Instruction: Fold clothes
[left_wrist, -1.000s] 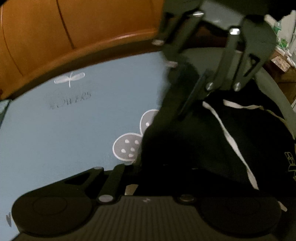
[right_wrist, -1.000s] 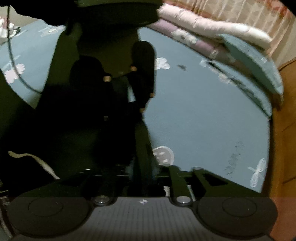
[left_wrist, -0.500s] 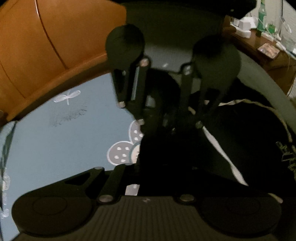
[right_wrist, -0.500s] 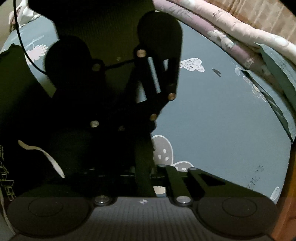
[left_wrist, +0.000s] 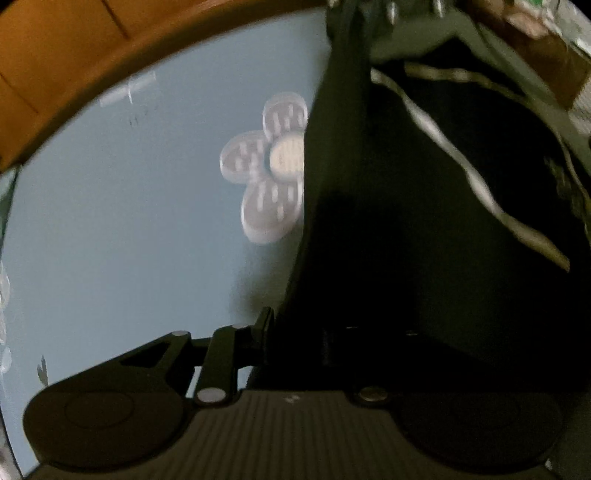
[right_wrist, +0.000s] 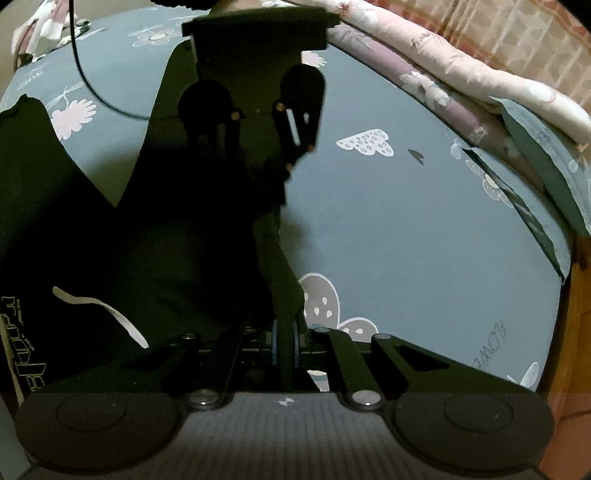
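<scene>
A black garment (left_wrist: 424, 221) with white drawstrings (left_wrist: 461, 166) lies on the blue flowered bedsheet (left_wrist: 129, 221). It fills the right half of the left wrist view and covers my left gripper's fingertips. Only the left finger (left_wrist: 266, 325) shows, at the cloth's edge. The left jaws are opening, and the cloth hides whether the pads press on it. In the right wrist view my right gripper (right_wrist: 285, 332) is shut on a raised fold of the black garment (right_wrist: 166, 240). My left gripper (right_wrist: 258, 166) hangs beyond it, tips down in the dark cloth.
An orange wooden bed frame (left_wrist: 74, 55) curves round the sheet's far edge. Folded quilts (right_wrist: 461, 74) and a blue pillow (right_wrist: 546, 162) lie along the far right of the bedsheet (right_wrist: 406, 240). A thin black cable (right_wrist: 85, 74) hangs at upper left.
The right gripper has closed on the garment's fold. In the right wrist view the left gripper has drawn back and looks smaller. The left wrist view has swung, and the right gripper has slid out at its top.
</scene>
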